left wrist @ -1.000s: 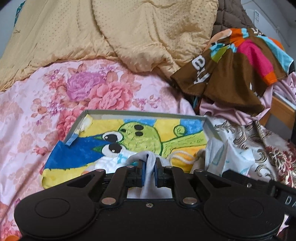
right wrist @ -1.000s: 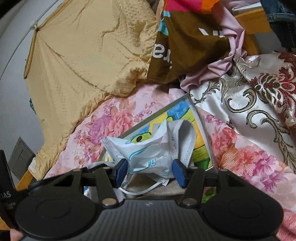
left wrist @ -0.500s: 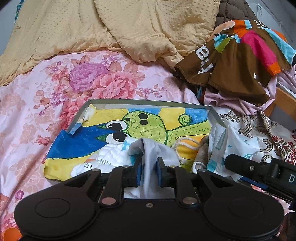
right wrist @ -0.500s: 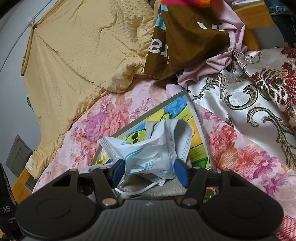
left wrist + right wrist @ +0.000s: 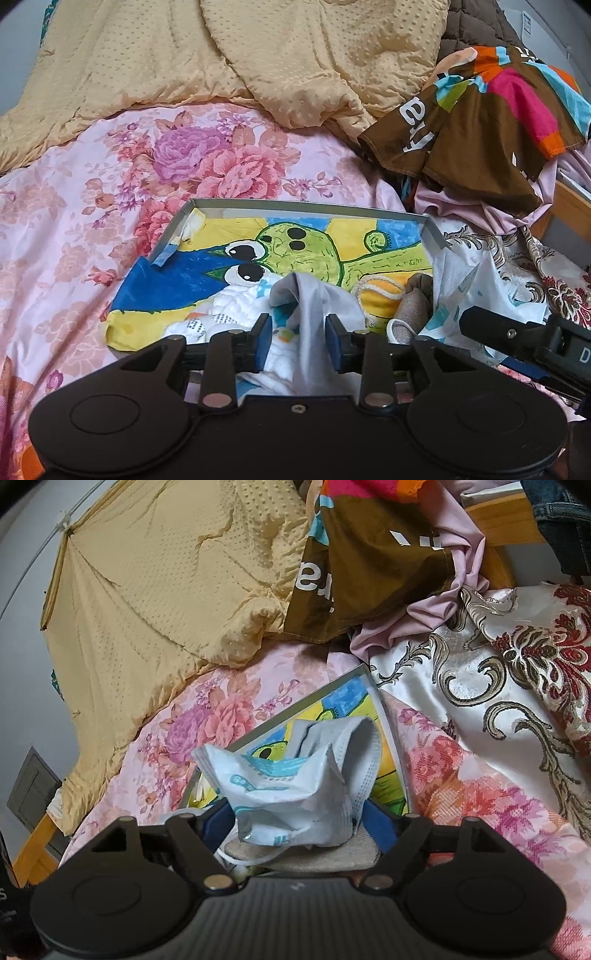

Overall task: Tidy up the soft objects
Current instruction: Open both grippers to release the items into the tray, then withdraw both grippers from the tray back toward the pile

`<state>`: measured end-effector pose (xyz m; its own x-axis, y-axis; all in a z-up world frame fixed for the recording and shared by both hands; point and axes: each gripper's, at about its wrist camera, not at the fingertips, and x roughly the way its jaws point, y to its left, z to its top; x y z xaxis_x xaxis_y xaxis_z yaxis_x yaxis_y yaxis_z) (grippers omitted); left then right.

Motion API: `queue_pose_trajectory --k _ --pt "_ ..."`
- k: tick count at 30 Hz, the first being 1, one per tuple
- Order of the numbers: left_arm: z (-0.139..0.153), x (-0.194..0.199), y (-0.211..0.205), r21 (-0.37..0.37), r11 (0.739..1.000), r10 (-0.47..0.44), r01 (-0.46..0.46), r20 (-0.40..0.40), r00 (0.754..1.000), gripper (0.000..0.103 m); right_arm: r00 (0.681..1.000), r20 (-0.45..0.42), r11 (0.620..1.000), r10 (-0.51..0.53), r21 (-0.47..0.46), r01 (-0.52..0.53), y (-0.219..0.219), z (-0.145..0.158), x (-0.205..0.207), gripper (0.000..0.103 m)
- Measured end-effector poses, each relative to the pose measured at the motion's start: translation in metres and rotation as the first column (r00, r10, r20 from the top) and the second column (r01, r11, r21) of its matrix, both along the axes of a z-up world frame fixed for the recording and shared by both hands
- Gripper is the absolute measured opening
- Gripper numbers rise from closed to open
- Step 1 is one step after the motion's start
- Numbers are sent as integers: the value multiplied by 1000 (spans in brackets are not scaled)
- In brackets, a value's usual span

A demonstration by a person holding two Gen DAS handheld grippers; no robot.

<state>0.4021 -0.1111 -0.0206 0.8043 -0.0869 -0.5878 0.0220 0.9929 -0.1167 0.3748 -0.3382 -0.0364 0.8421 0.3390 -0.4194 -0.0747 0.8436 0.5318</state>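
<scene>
our left gripper (image 5: 299, 341) stands open, the grey cloth (image 5: 314, 306) slack between its fingers over the painted tray (image 5: 306, 210); our right gripper (image 5: 299, 825) is spread around the mask packet (image 5: 291, 794), contact unclear; we judge either piece could drag out on withdrawal, snagged on a pad.

grey cloth (image 5: 314, 295) bunched in tray (image 5: 306, 205), crumpled face mask (image 5: 295, 775)

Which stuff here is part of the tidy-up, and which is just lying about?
Part of the job:
- painted tray
- grey cloth between the open left gripper fingers
- face masks between the open right gripper fingers
- beige pouch

Lying about:
- yellow blanket
- brown shirt
- floral sheet
- gold-patterned cloth
</scene>
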Motion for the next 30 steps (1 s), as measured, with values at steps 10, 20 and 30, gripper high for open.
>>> queue_pose_trajectory --k 10,20,30 --pt "10 -17 4 14 1000 -1 1 4 1000 51 1000 -22 1000 8 -15 -8 0 4 -5 89" --pt "19 -35 7 27 1000 -15 15 12 1000 62 999 -13 999 37 -33 -38 3 12 -10 94" --pt "22 -53 18 28 1000 1 -1 9 1000 70 999 -17 998 50 -47 -50 7 20 -19 98"
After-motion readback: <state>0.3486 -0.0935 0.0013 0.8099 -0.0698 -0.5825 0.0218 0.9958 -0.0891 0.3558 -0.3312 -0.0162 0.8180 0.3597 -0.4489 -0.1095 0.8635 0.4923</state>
